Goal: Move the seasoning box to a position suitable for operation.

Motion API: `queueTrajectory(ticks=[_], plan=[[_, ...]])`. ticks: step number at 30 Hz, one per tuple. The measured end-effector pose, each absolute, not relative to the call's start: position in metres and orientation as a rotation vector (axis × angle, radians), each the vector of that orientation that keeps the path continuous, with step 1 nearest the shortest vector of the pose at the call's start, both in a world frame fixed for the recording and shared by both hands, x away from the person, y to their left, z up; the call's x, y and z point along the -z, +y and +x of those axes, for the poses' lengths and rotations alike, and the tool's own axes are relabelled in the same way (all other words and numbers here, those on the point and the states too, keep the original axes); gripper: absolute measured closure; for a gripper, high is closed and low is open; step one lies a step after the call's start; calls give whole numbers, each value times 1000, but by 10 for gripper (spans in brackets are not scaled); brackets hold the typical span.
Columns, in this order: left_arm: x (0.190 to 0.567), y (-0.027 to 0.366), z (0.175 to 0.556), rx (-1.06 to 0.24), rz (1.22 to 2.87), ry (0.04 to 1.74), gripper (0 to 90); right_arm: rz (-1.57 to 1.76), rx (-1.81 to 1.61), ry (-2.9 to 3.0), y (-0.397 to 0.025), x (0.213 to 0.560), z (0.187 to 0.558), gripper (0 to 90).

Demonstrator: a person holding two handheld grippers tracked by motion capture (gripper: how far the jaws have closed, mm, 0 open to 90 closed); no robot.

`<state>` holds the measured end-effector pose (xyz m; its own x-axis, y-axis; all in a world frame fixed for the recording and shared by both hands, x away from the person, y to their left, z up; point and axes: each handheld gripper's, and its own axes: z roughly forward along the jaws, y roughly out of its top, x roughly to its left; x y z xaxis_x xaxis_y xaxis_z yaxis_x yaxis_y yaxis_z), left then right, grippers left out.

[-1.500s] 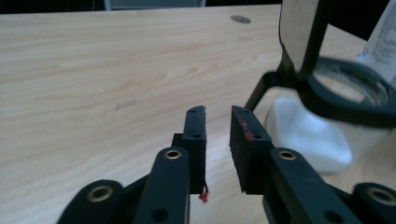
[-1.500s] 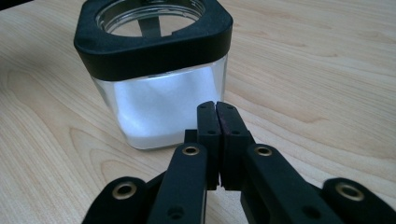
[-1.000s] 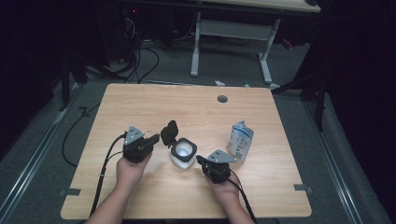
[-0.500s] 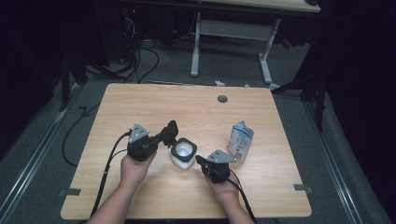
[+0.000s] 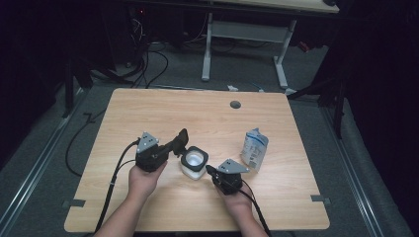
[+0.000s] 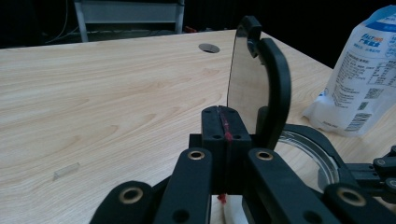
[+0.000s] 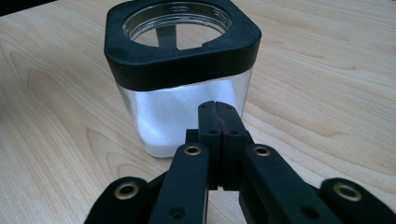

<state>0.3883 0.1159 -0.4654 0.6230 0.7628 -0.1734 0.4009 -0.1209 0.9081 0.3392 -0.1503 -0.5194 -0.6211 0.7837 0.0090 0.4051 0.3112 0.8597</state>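
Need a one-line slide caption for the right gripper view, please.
Right gripper, jaws shut, faces a square jar with an open black rim on the table.

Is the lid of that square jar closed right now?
No: in the left gripper view the hinged lid stands upright, and in the right gripper view the jar has an open round mouth.

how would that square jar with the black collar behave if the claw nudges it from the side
The jar would probably slide rather than roll, given its flat sides and square base on the smooth table. Its clear walls look like glass or hard plastic, so likely stiff and a bit slippery. It seems roughly half full of white powder, so fairly bottom-heavy and unlikely to tip.
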Motion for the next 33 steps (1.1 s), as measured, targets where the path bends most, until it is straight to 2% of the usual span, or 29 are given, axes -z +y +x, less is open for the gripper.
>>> queueTrajectory(ticks=[17,33], plan=[[471,103,376,-395,1775,895,900,1048,-1242,2174,-149,519,337,898],[502,112,376,-377,1817,979,900,1045,-1236,2181,-148,519,337,897]])
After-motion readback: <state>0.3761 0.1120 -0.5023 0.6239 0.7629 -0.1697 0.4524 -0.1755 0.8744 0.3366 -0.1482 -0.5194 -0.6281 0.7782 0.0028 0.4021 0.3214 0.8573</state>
